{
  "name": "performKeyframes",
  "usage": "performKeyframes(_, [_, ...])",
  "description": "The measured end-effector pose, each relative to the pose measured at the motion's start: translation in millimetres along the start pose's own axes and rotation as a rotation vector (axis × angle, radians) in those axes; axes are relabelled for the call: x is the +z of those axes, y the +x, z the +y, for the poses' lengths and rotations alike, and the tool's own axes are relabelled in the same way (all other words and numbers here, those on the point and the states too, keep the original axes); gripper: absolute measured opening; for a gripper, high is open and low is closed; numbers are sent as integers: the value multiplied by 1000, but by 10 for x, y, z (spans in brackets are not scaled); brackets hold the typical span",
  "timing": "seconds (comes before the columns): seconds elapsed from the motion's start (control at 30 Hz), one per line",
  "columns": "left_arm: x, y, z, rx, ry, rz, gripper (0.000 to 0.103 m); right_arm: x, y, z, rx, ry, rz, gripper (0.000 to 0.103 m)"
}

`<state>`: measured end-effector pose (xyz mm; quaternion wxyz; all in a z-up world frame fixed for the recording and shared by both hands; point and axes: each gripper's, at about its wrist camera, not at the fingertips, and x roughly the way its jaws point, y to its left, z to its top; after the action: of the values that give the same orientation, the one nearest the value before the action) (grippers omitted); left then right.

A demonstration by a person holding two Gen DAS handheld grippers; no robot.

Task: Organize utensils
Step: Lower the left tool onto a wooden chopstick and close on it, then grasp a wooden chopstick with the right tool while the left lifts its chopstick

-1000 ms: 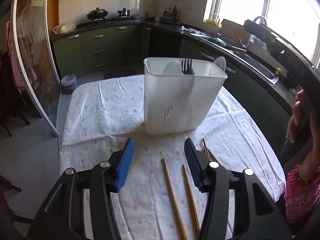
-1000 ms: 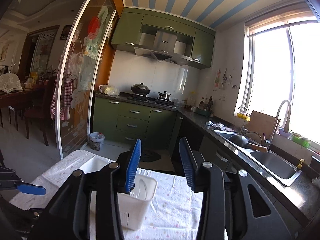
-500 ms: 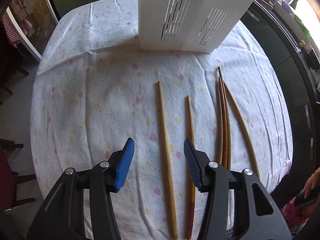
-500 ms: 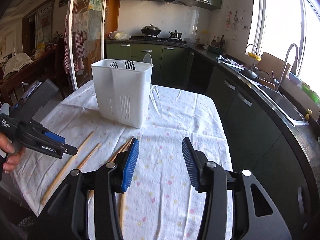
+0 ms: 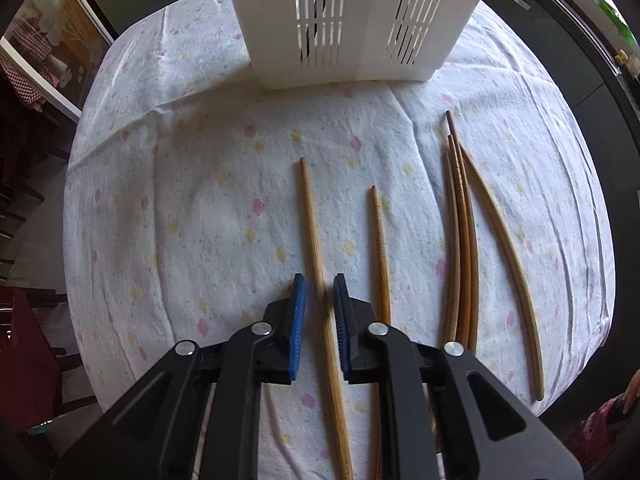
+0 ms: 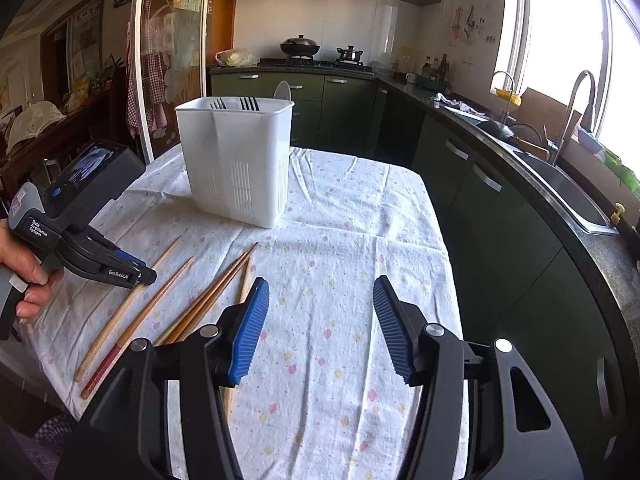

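Several wooden chopsticks lie on the flowered tablecloth point(image 5: 180, 208). My left gripper point(image 5: 319, 285) is down at the cloth, jaws narrowed around the leftmost chopstick point(image 5: 310, 216); a small gap shows on each side. It also shows in the right wrist view point(image 6: 144, 276) over that chopstick point(image 6: 120, 312). A second chopstick point(image 5: 380, 236) lies just right; a bundle point(image 5: 460, 240) lies further right. The white utensil caddy point(image 5: 352, 16) stands behind, holding forks point(image 6: 248, 102) and a spoon. My right gripper point(image 6: 320, 312) is open and empty above the cloth.
The table's right edge point(image 6: 444, 240) faces dark green cabinets and a counter with a sink point(image 6: 568, 188). A sliding glass door point(image 6: 168, 60) and dining chairs stand at the left. A stove with pots point(image 6: 300, 46) is at the back.
My left gripper dropped to the cloth and its jaws narrowed around the leftmost chopstick. My right gripper tilted down a little more toward the table and stayed open.
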<state>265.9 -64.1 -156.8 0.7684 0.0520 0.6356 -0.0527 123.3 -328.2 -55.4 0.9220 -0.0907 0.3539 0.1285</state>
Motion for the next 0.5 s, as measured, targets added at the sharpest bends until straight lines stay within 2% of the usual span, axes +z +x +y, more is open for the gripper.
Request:
performKeyframes(0.13, [1,-3,-72,-5,31,6,6,74,333,101,126,-14,148,56])
performKeyframes(0.27, [-89,-96,121,-26,7,5,6,143,764,199,249,-5,323,56])
performKeyframes(0.33, [-115,-134,213,-31,1,-11,6,181,952,279,265,-13,387,53])
performKeyframes(0.43, [-128,-202,297,-39,2,-26,6,252,1150,389,280,-31,457,41])
performKeyframes(0.5, [-149,-233,329,-42,4,-31,6,283,1257,469,281,-49,502,37])
